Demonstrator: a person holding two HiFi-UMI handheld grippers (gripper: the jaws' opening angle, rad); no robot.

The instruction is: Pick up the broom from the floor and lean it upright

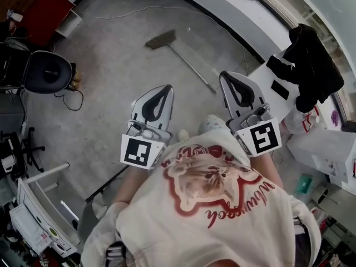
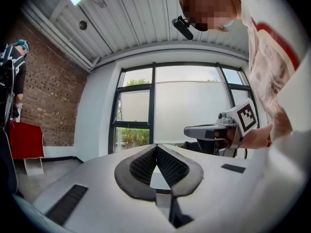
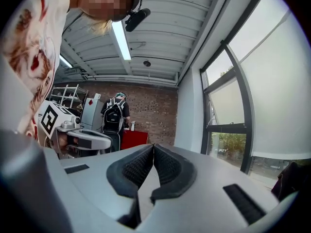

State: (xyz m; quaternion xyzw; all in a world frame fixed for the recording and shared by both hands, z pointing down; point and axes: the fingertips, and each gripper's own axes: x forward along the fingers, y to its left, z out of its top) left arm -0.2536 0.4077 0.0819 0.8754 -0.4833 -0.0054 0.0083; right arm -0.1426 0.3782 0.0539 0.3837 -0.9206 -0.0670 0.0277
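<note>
Grey concrete floor [image 1: 111,65] carries the broom [image 1: 186,60], which lies flat, well ahead of the person. Its brush head points away and the near end of its handle comes closest to the right gripper [image 1: 225,74]. Nothing touches it, so the pick-up has not yet begun.

Both tools are held level in front of the person's chest and aimed towards the broom, which reads as an approach. The left gripper [image 1: 167,88] is clenched on nothing, and its own view shows the ribbed pads [image 2: 167,165] meeting at the tip with only window behind them. The right gripper is likewise closed and empty, pads [image 3: 137,168] pressed together. Each would have to spread before it could close round the thin handle. The right one looks better placed for the near end.

As for containers, a red cabinet [image 1: 47,10] stands by the far wall, and its contents cannot be seen. A pale plastic box [image 1: 322,148] sits at the right, and what it holds is unclear. A black garment [image 1: 308,63] lies heaped on a white table [image 1: 267,82].
</note>
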